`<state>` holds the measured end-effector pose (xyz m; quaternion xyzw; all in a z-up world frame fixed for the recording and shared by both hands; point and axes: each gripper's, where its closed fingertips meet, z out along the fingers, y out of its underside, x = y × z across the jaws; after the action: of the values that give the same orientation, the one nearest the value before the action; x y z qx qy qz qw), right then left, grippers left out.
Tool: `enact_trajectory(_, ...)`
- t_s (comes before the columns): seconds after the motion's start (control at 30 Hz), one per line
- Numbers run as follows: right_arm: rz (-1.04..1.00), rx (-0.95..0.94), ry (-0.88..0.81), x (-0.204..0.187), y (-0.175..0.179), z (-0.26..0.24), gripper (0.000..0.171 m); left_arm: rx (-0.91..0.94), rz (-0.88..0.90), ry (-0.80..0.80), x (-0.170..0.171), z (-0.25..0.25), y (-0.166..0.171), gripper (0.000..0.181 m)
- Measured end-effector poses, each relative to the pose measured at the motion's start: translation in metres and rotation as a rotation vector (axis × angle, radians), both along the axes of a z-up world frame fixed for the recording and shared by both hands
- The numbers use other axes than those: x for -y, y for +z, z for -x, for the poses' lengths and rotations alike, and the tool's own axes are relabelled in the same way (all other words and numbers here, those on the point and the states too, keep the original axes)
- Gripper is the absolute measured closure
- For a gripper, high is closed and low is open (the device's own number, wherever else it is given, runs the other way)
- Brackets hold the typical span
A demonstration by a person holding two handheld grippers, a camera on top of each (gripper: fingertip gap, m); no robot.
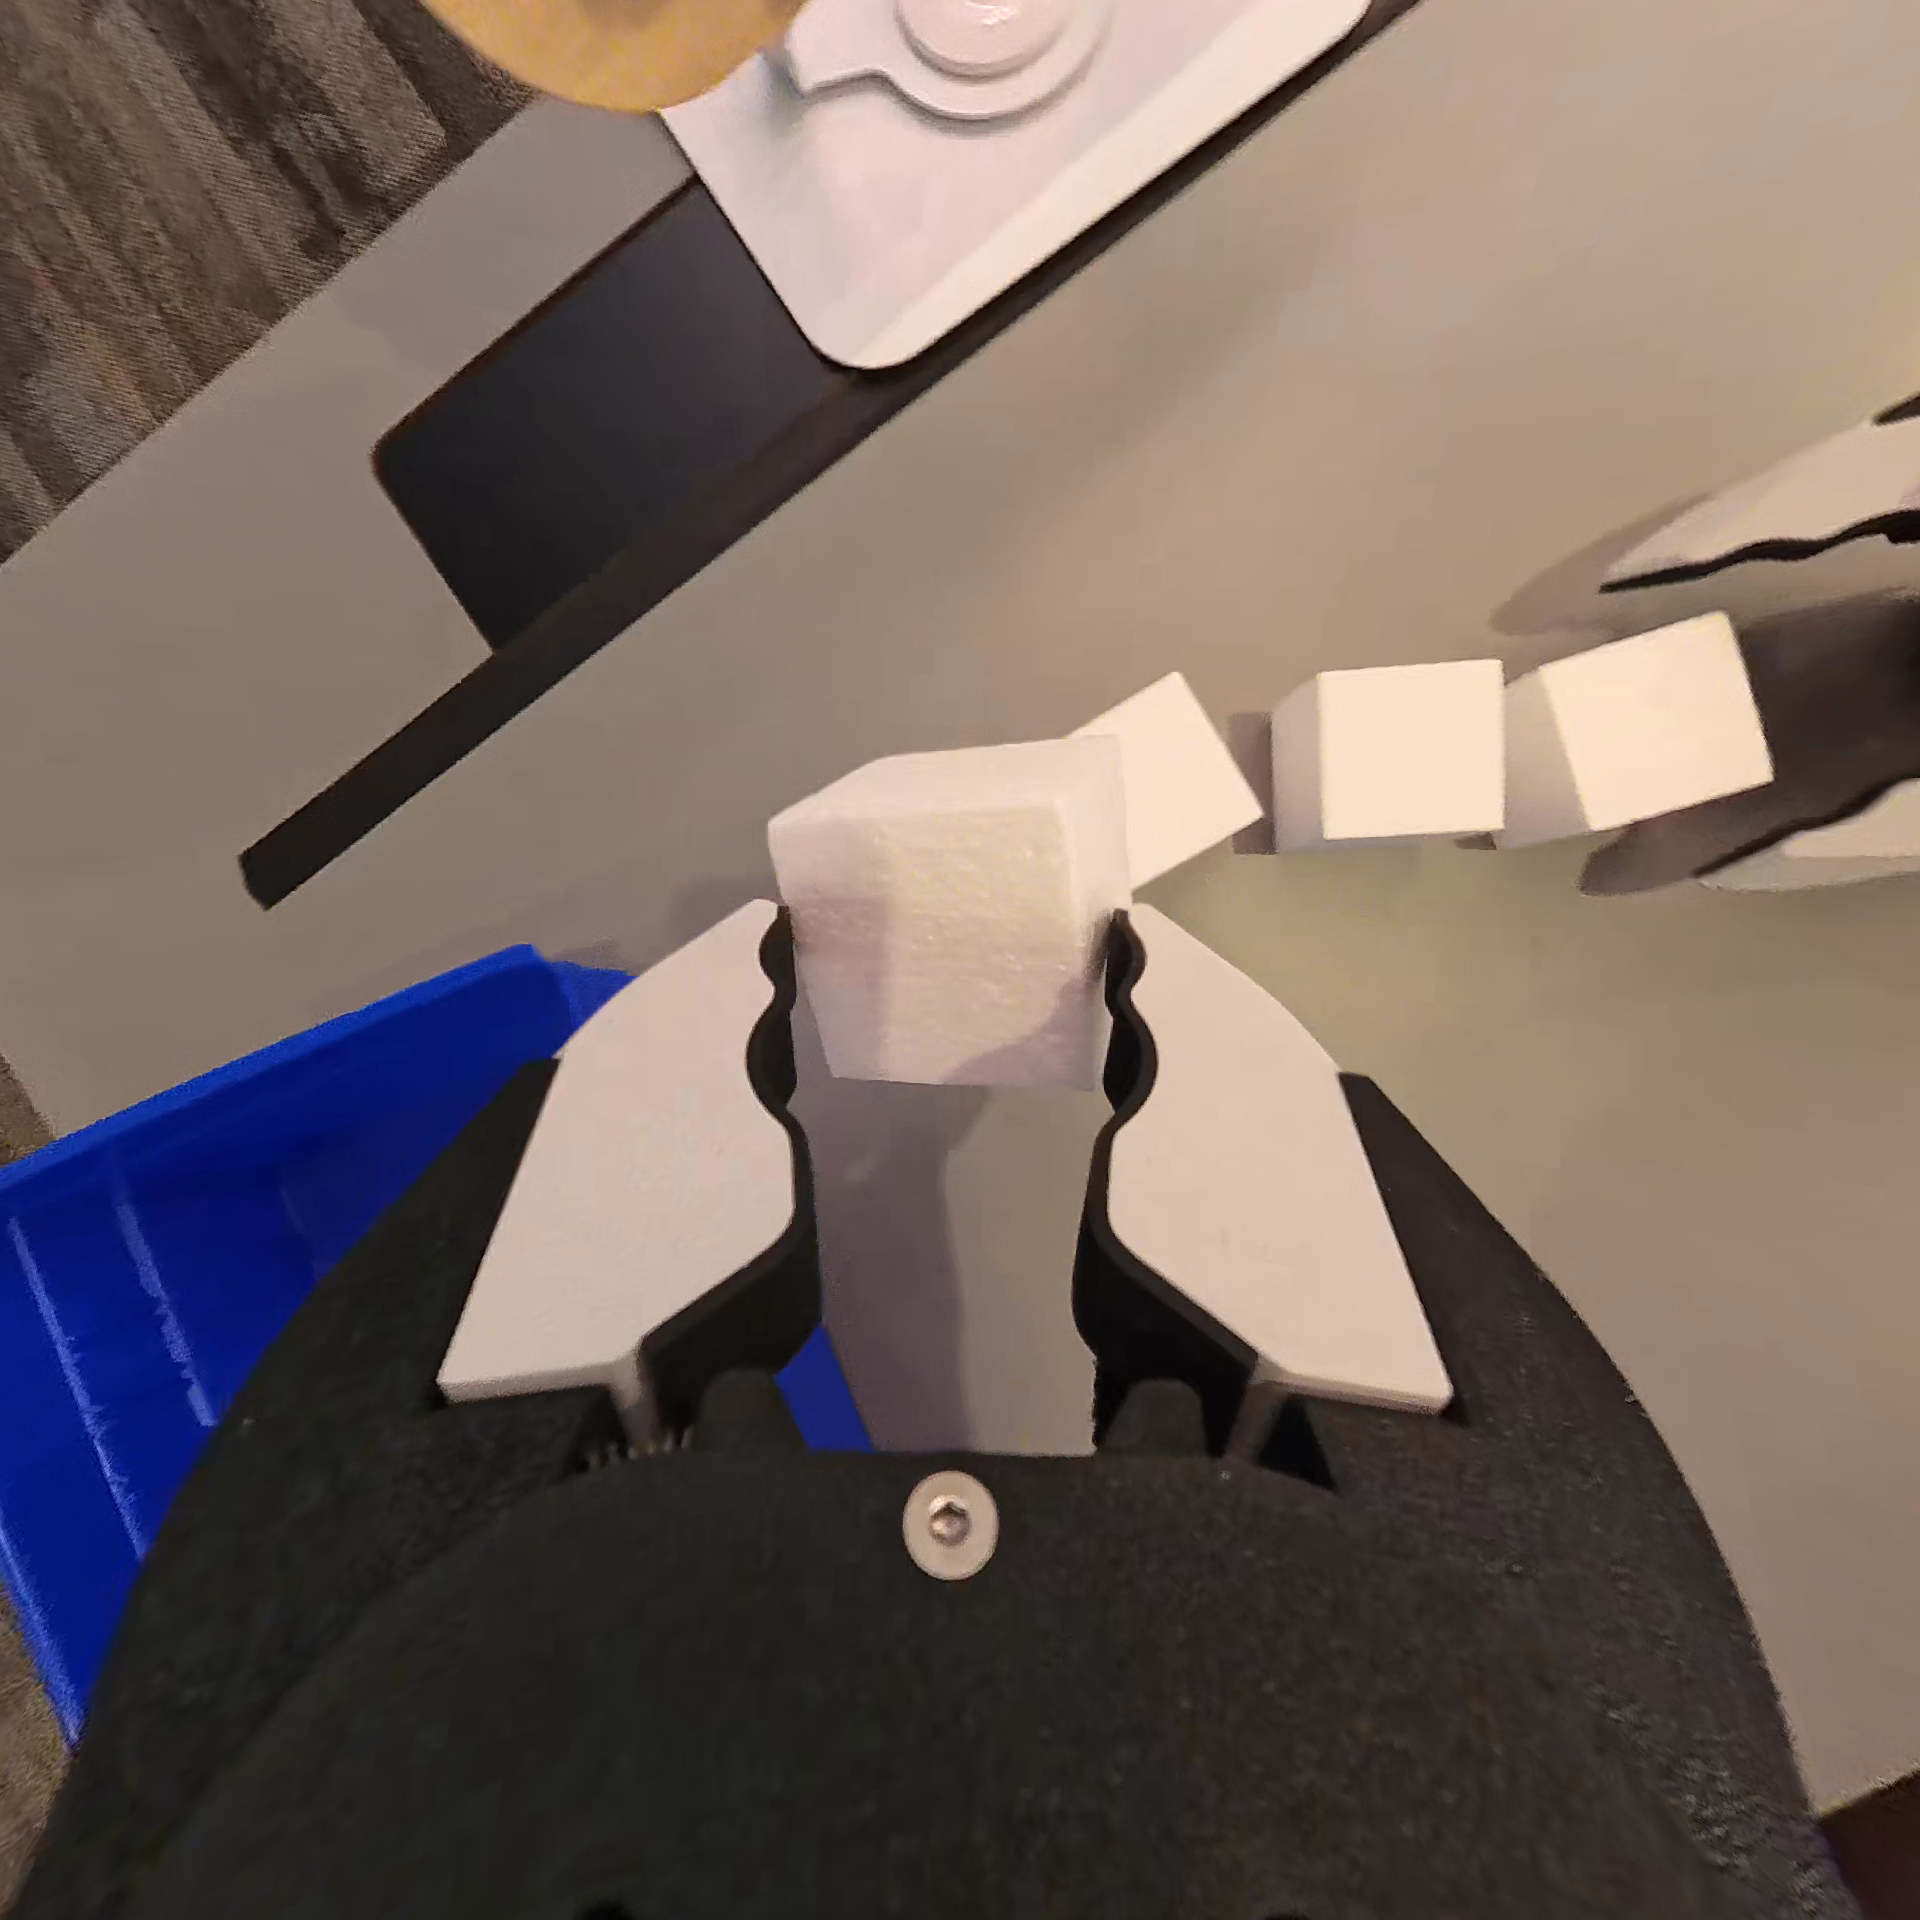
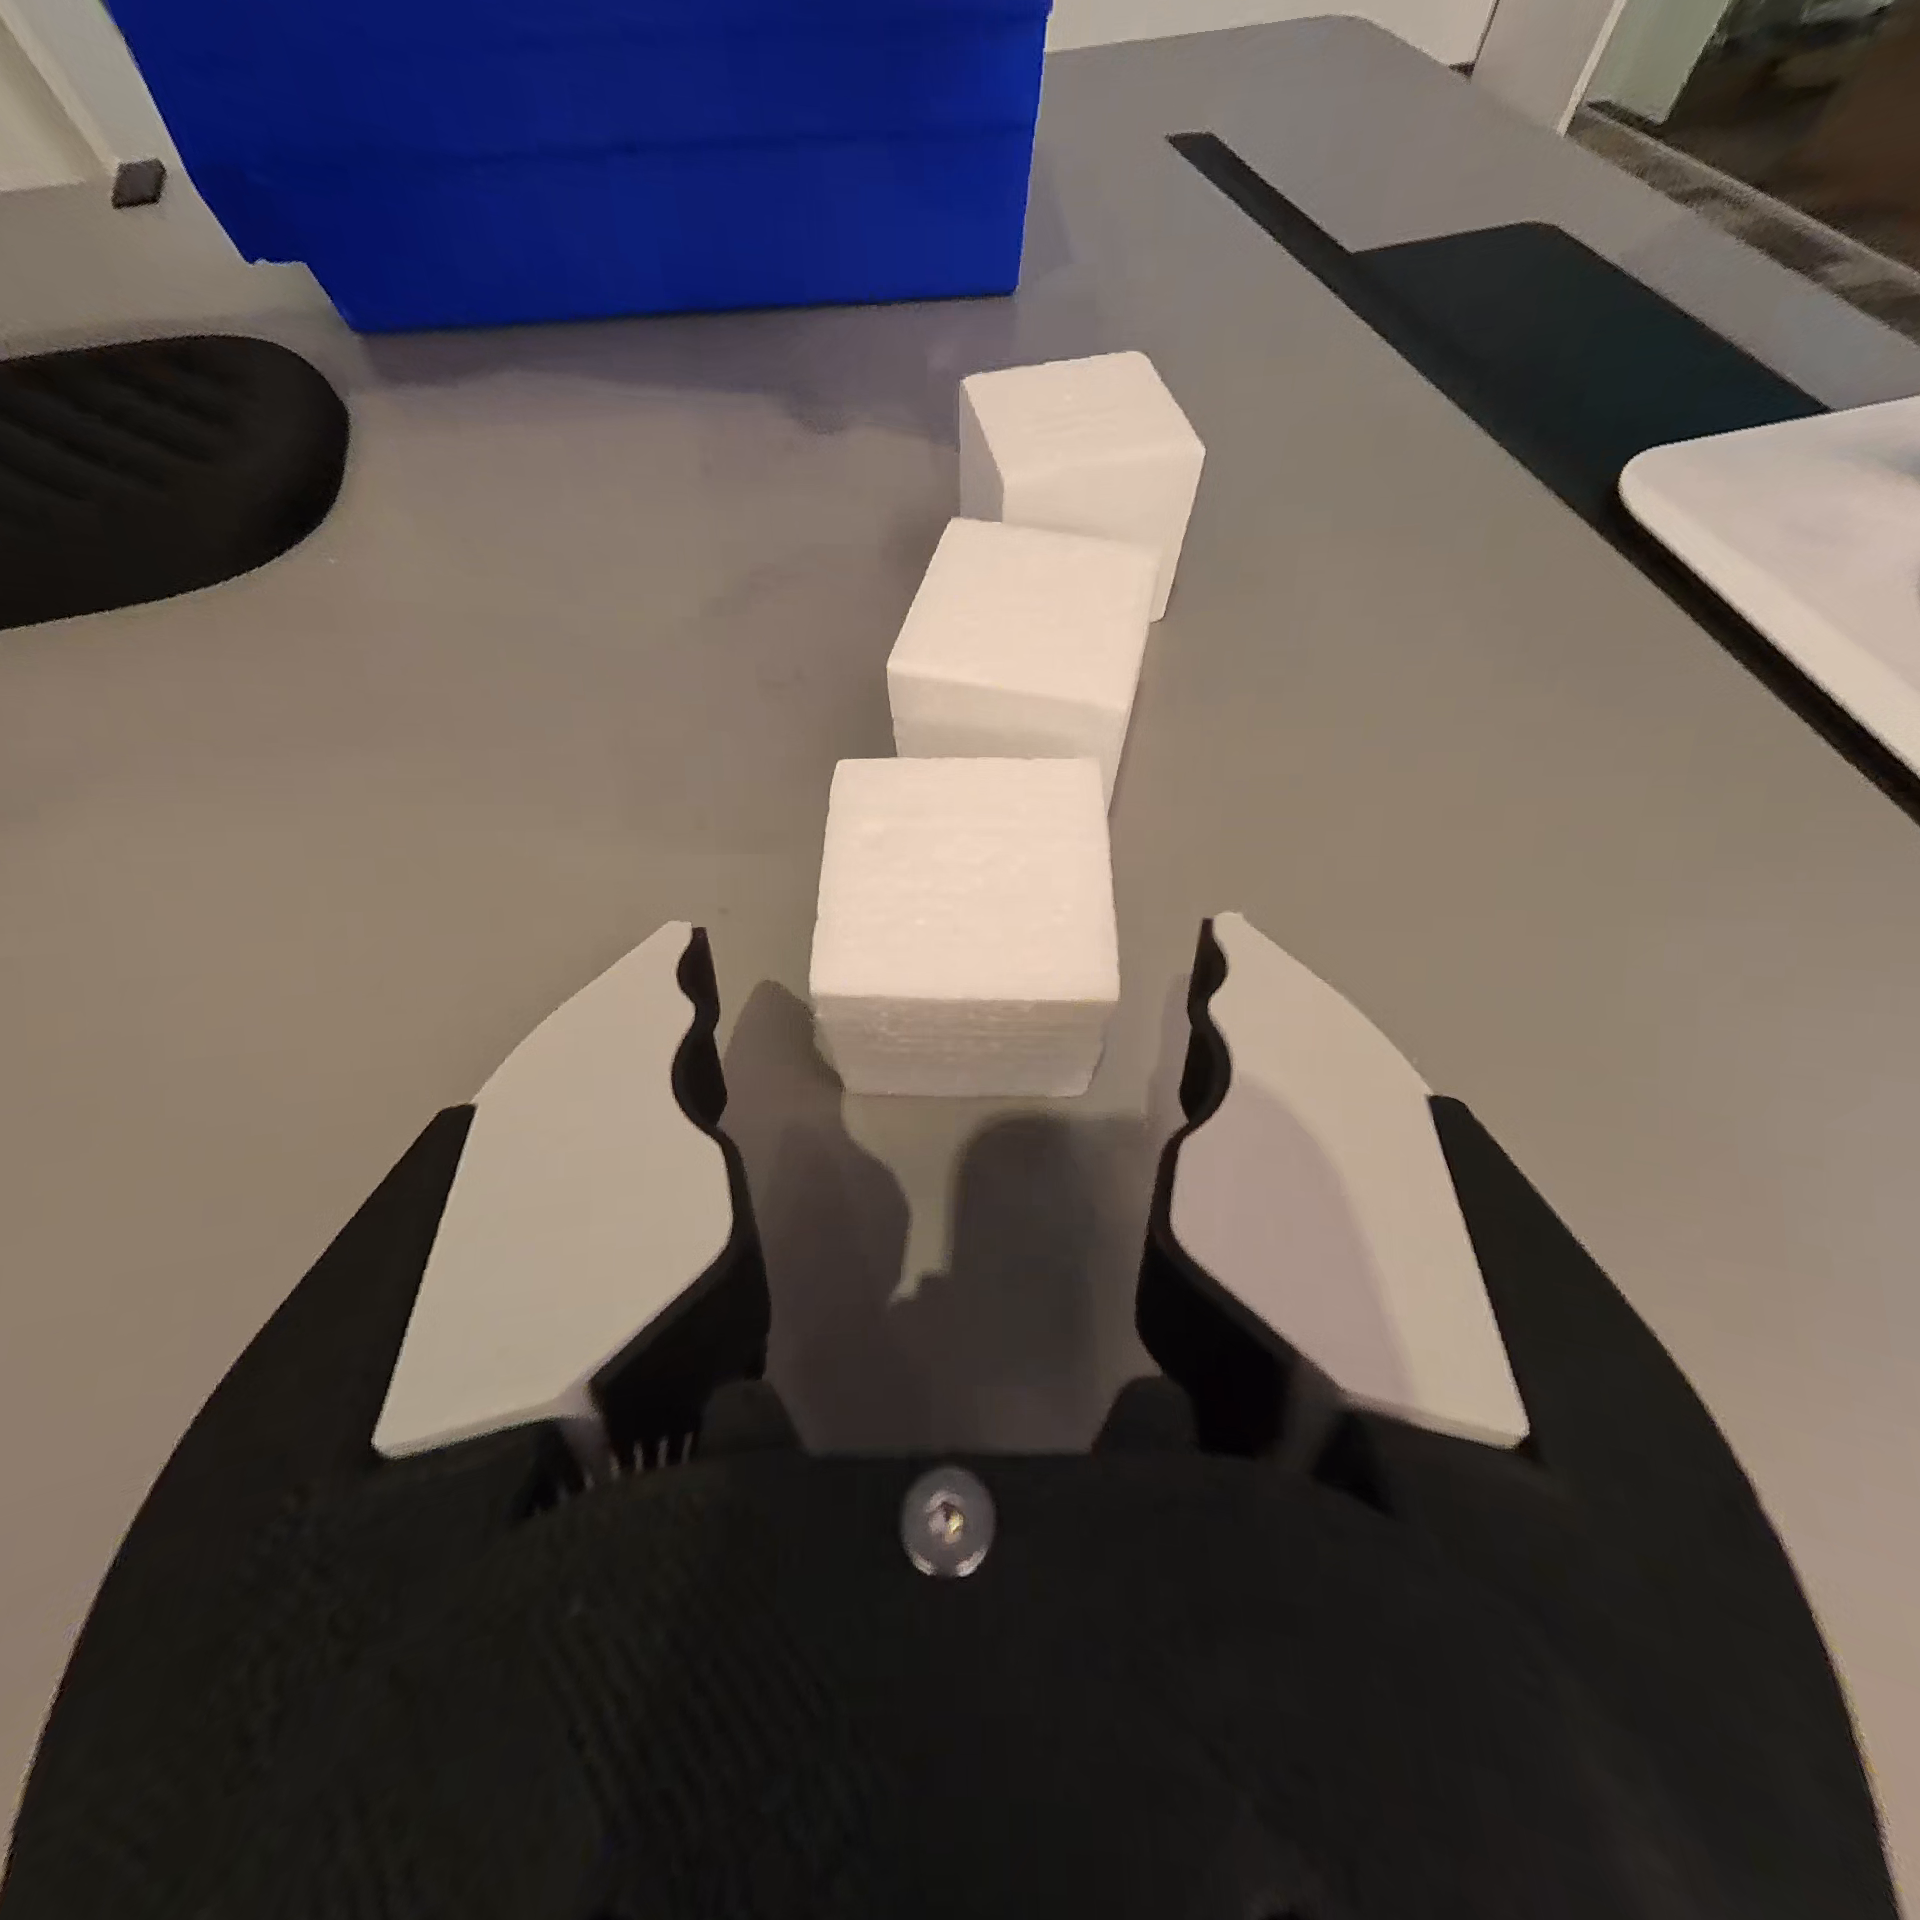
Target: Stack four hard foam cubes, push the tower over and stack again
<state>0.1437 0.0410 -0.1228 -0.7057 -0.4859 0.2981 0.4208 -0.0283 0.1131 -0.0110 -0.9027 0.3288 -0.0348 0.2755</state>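
My left gripper (image 1: 948, 920) is shut on a white foam cube (image 1: 966, 821) and holds it above the grey table (image 1: 1351, 1143). Three more white cubes lie in a row on the table, each apart from the others: the near one (image 2: 966, 831), the middle one (image 2: 1023, 634) and the far one (image 2: 1081, 457). They also show in the left wrist view, to the right of the held cube (image 1: 1392, 758). My right gripper (image 2: 956, 925) is open, with its fingers on either side of the near cube and not touching it. The right gripper also shows at the right edge of the left wrist view (image 1: 1600, 727).
A blue bin (image 2: 623, 156) stands behind the row of cubes and shows at the lower left of the left wrist view (image 1: 208, 1195). A black mat (image 2: 1558, 322) and a white flat device (image 2: 1787, 561) lie to the right. A black ribbed rounded shape (image 2: 135, 468) sits at the left edge. Left tips to right tips: about 25 centimetres.
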Motion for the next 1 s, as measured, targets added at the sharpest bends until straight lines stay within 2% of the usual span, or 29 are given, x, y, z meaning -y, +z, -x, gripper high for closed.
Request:
enact_trajectory(0.17, -0.029, 0.109, -0.034, -0.004, -0.012, 0.002, 0.112, -0.021, 0.015, -0.043, 0.012, -0.013, -0.006, 0.124)
enact_trajectory(0.33, -0.022, 0.121, -0.017, -0.006, -0.003, -0.010, 0.113, -0.019, 0.058, -0.086, 0.027, -0.040, -0.016, 0.124)
enact_trajectory(0.53, -0.032, -0.094, -0.114, -0.021, 0.058, -0.074, 0.113, -0.060, 0.083, -0.130, 0.041, -0.089, -0.035, 0.124)
enact_trajectory(0.63, -0.019, -0.222, -0.184, -0.030, 0.076, -0.114, 0.113, -0.130, 0.110, -0.139, 0.043, -0.104, -0.052, 0.124)
enact_trajectory(0.8, -0.001, -0.306, -0.253, -0.039, 0.078, -0.155, 0.113, -0.216, 0.101, -0.138, 0.038, -0.114, -0.063, 0.124)
enact_trajectory(1.0, 0.019, -0.332, -0.268, -0.043, 0.075, -0.165, 0.113, -0.269, 0.109, -0.126, 0.035, -0.119, -0.067, 0.124)
